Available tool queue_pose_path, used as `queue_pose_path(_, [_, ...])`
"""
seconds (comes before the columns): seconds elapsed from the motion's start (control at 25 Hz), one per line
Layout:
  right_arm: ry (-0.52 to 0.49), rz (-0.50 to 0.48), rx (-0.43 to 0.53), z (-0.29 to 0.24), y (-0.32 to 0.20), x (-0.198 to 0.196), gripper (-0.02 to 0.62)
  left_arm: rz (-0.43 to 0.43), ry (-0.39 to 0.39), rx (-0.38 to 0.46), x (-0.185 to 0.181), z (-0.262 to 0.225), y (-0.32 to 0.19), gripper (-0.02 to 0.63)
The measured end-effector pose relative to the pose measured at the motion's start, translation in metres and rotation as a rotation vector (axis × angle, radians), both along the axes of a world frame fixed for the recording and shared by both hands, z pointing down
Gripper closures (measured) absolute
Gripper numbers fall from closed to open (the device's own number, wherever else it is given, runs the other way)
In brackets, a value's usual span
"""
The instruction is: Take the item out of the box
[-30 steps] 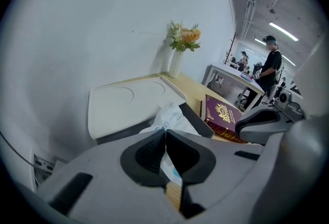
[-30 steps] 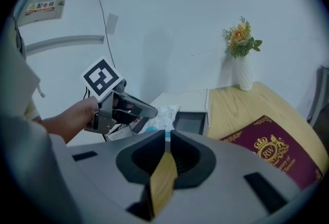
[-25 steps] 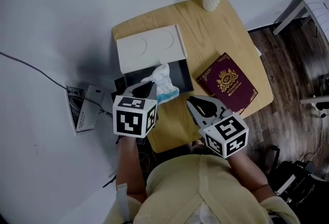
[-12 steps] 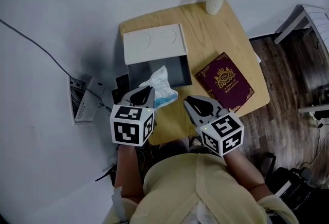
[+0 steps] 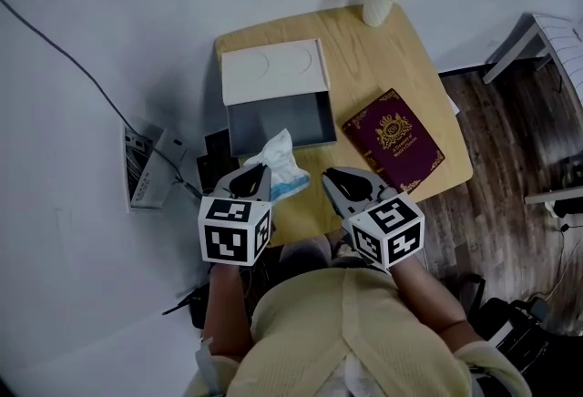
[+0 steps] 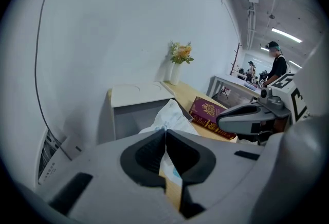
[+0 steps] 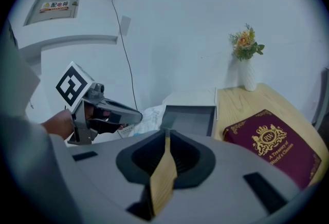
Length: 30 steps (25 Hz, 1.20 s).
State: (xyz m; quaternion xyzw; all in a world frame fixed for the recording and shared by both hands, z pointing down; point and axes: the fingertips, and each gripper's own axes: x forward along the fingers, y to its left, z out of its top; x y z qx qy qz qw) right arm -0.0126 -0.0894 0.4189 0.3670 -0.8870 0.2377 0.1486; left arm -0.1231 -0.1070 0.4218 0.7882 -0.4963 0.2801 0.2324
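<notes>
Softness governs how the crumpled white-and-blue plastic packet will handle: it looks light, limp and crinkly, so it should sag and fold around any grip instead of holding its shape. Its film is probably slick, so a pinch on a gathered fold or a sealed edge seems safer than one on a flat face. The left claw is clamped on the packet's near end. The packet hangs just outside the near wall of the open grey rectangular box, over the light wooden surface. The box looks stiff, matte and square-edged, and its white lid lies flipped back on its far side. The right claw is closed on nothing, near the box's front right corner. Right of the box lies a hard maroon book with gold embossing.
</notes>
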Motion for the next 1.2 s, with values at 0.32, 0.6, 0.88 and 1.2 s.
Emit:
queue_pose_path(0.32, [-0.006,0.007,-0.001,0.001,0.008,-0.003,0.561,-0.014,0.018,-0.032,-0.002,0.009,0.017,0.578])
queue_pose_path(0.6, [0.006,0.035,-0.005,0.003,0.010,0.001,0.563,0.004,-0.007,-0.050,0.000,0.016,0.027,0.578])
queue_pose_path(0.88, [0.009,0.053,-0.006,0.004,0.012,0.002,0.565,0.016,-0.014,-0.060,0.000,0.020,0.034,0.578])
queue_pose_path(1.2, [0.021,0.057,-0.013,0.006,0.013,-0.001,0.566,0.025,-0.015,-0.084,-0.001,0.025,0.041,0.578])
